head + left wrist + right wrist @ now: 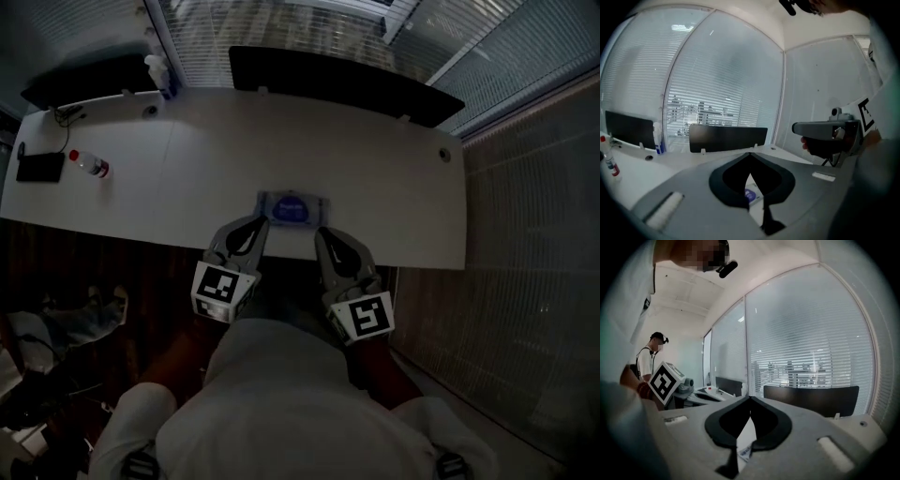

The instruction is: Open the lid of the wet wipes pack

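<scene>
The wet wipes pack (pixel 293 208), pale blue with a darker oval lid patch, lies flat near the front edge of the white desk (pixel 403 187). My left gripper (pixel 259 223) hovers just in front of the pack's left end, jaws shut and empty. My right gripper (pixel 322 232) sits level with it off the pack's right front corner, also shut on nothing. In the left gripper view a strip of the pack (pixel 751 194) shows through the gap behind the closed tips (pixel 750 154). The right gripper view shows a corner of the pack (pixel 745 453) below its closed tips (pixel 750 399).
A small bottle with a red cap (pixel 91 165) and a black device (pixel 39 167) lie at the desk's far left. A dark partition (pixel 337 82) runs along the back edge. A second person (pixel 647 363) stands beyond the left end.
</scene>
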### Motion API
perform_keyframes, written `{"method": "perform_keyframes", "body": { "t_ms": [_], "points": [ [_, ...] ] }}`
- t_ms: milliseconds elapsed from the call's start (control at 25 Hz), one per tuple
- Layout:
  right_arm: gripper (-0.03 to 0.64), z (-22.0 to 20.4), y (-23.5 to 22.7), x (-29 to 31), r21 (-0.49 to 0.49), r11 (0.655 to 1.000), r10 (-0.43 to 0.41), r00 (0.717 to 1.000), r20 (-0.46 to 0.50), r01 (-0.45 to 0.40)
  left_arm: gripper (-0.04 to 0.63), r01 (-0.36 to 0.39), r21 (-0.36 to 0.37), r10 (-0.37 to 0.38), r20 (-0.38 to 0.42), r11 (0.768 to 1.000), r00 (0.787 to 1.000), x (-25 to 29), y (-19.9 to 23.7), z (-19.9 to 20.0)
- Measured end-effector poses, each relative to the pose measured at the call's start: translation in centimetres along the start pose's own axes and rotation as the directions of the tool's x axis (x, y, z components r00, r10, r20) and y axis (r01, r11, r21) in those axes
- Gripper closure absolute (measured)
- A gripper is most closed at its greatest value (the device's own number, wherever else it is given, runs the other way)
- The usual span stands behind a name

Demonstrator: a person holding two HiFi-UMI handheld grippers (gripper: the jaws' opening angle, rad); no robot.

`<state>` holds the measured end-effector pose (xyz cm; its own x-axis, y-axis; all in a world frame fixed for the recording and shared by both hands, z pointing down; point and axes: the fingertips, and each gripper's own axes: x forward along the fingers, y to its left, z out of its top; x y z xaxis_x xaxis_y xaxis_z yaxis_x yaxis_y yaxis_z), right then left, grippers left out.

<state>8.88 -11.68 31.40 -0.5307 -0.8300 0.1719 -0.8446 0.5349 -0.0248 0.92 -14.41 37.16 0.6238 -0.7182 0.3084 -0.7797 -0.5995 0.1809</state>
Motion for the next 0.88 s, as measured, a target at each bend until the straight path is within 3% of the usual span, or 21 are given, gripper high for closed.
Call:
{"method": "perform_keyframes", "body": {
  "t_ms": [200, 480, 680, 880],
  "points": [
    [0.614, -4.9, -1.3, 3.8, -0.094, 0.994, 0.038, 0.995, -0.097, -0.047, 0.592, 0.030, 0.076, -0.016, -0.176, 0.997, 0.984, 4.5, 3.0, -6.9],
    [0.568, -14.6, -2.0, 7.6, -0.172, 0.978, 0.069, 0.957, -0.281, -0.121, 0.592, 0.035, 0.100, 0.006, -0.385, 0.994, 0.923, 8.9, 5.9, -17.5],
    [0.568, -20.8, -2.1, 9.4, -0.233, 0.954, 0.091, 0.924, -0.372, -0.188, 0.592, 0.032, 0.111, 0.023, -0.461, 0.993, 0.887, 11.0, 7.2, -22.3],
    [0.568, -26.7, -1.5, 10.7, -0.235, 0.940, 0.131, 0.896, -0.424, -0.249, 0.594, 0.039, 0.108, 0.022, -0.516, 0.993, 0.856, 12.3, 8.3, -25.6]
  ]
}}
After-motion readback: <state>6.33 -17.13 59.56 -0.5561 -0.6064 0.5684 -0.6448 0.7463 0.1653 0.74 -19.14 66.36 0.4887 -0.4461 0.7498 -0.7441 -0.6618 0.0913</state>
